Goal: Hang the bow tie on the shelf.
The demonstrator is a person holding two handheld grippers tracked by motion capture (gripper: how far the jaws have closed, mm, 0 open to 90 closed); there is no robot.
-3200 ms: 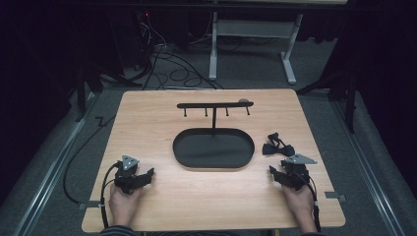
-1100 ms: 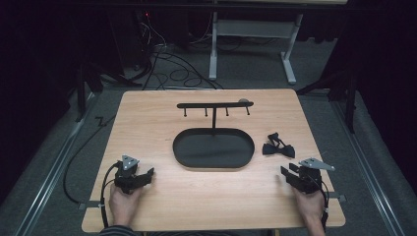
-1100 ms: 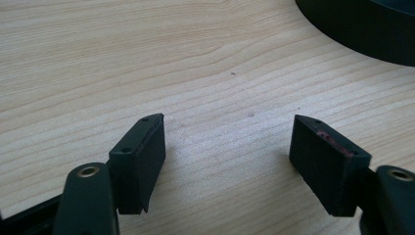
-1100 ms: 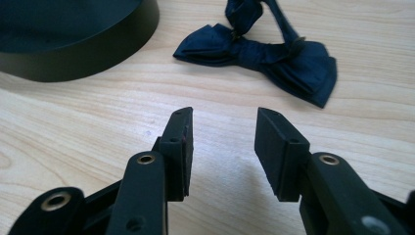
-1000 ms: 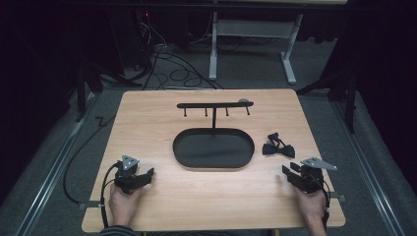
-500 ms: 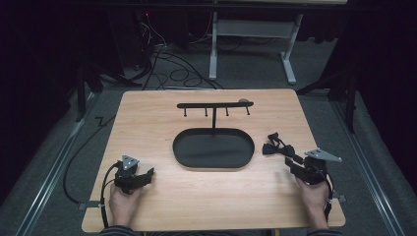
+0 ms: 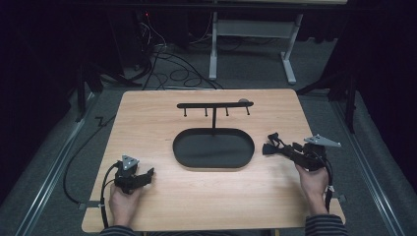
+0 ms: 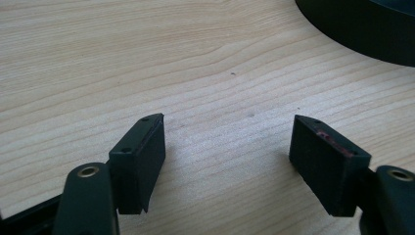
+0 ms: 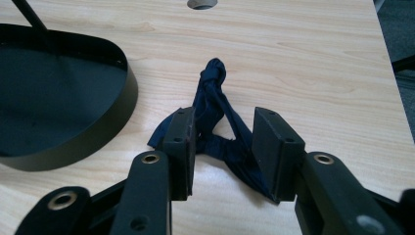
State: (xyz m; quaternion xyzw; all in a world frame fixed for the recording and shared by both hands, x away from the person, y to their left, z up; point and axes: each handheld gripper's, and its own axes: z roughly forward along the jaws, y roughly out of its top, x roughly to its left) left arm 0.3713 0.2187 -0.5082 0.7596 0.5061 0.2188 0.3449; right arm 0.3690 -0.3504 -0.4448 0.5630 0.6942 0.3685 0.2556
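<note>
Right hand-held gripper (image 9: 222, 147) astride dark cloth (image 9: 215, 105)

From above the near edge, the high view looks forward and down over the whole table (image 7: 147, 118). Each gripper view sits low and close beside the black tray (image 7: 214, 149), its wall (image 9: 117, 105) shared by all three.

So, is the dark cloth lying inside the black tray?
No, the cloth lies on the bare table beside the tray, between the right tongs.
</note>
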